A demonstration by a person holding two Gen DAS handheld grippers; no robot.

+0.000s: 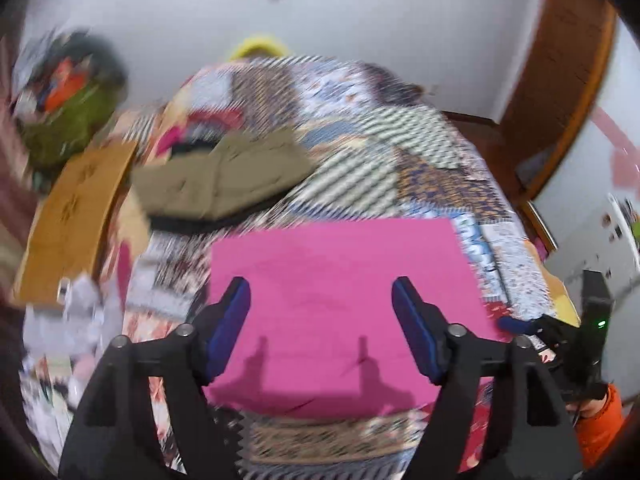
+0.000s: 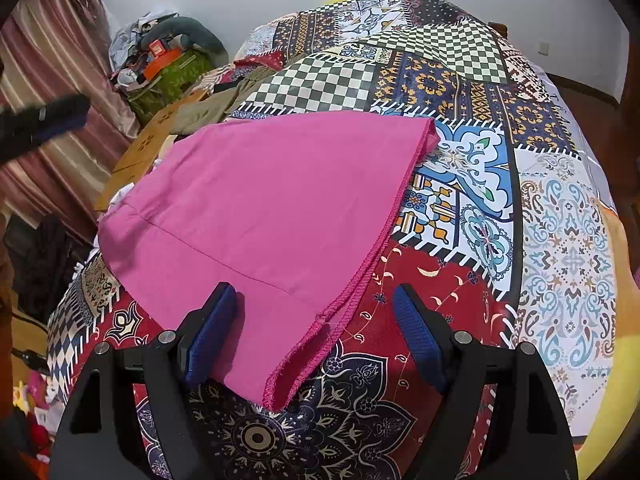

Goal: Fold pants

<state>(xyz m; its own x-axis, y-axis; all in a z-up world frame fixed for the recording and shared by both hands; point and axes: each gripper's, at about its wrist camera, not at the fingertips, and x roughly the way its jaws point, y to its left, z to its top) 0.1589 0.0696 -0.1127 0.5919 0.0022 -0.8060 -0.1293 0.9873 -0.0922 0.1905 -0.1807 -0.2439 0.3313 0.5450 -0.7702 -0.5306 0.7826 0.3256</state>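
The pink pants (image 1: 336,304) lie folded flat on a patchwork bedspread (image 1: 420,148). My left gripper (image 1: 320,292) is open above them, with nothing between its blue pads. In the right wrist view the pink pants (image 2: 264,208) show their stitched hem at the near right corner. My right gripper (image 2: 316,300) is open just above that corner, holding nothing. The right gripper's tip also shows at the right edge of the left wrist view (image 1: 516,324). The left wrist view is blurred.
Folded olive-khaki clothes (image 1: 224,176) lie on the bed behind the pink pants. A cardboard box (image 1: 72,216) sits at the bed's left edge. A pile of bags and clutter (image 2: 168,64) stands by the striped curtain (image 2: 48,92). A wooden door frame (image 1: 560,92) is at the right.
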